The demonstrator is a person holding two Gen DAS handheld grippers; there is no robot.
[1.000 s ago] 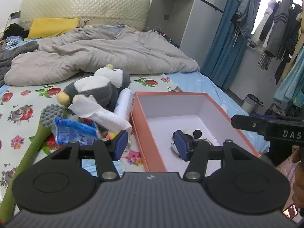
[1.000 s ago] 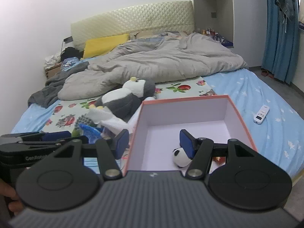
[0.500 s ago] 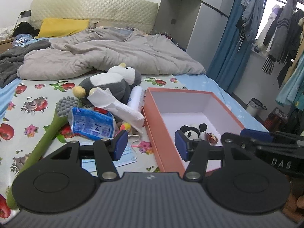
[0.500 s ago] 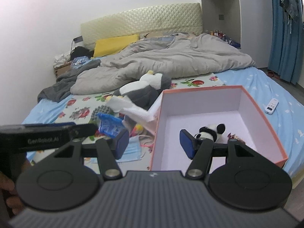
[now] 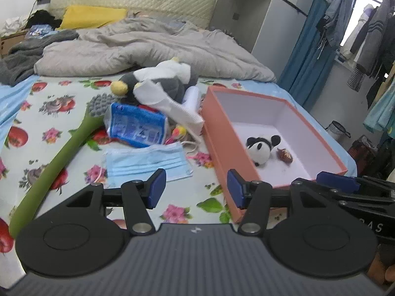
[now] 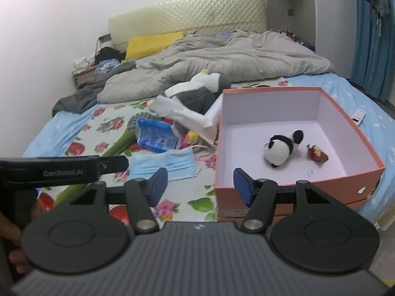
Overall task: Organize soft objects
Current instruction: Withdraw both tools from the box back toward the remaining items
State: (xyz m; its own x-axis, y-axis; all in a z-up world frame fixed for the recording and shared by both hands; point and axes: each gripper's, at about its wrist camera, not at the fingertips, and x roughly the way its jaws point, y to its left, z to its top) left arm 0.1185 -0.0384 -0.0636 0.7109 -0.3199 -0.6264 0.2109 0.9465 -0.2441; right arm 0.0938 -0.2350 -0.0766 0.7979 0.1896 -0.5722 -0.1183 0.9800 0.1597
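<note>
An orange box [image 5: 219, 133] [image 6: 350, 177] with a white inside stands on the flowered bed sheet. Inside it lie a small panda plush [image 5: 259, 148] [image 6: 281, 148] and a small reddish-brown item [image 5: 285, 156] [image 6: 317, 155]. Left of the box is a pile: a grey and white penguin plush [image 5: 160, 81] [image 6: 197, 88], a white cloth [image 5: 172, 106] [image 6: 187, 116], a blue packet [image 5: 137, 128] [image 6: 158, 138], a blue face mask [image 5: 145, 162] [image 6: 165, 164] and a long green brush [image 5: 64, 148] [image 6: 118, 143]. My left gripper [image 5: 196, 188] and right gripper [image 6: 200, 185] both hang open and empty, short of the box's near corner.
A rumpled grey duvet [image 5: 148, 49] [image 6: 222, 59] and a yellow pillow [image 5: 91, 18] lie at the bed's far end. A white remote [image 6: 359, 117] rests on the blue sheet right of the box. Blue curtains [image 5: 303, 49] and hanging clothes [image 5: 370, 32] stand at right.
Both grippers have drawn back and sunk toward the bed's near edge, so the box and pile now sit farther ahead. The jaws have not changed.
</note>
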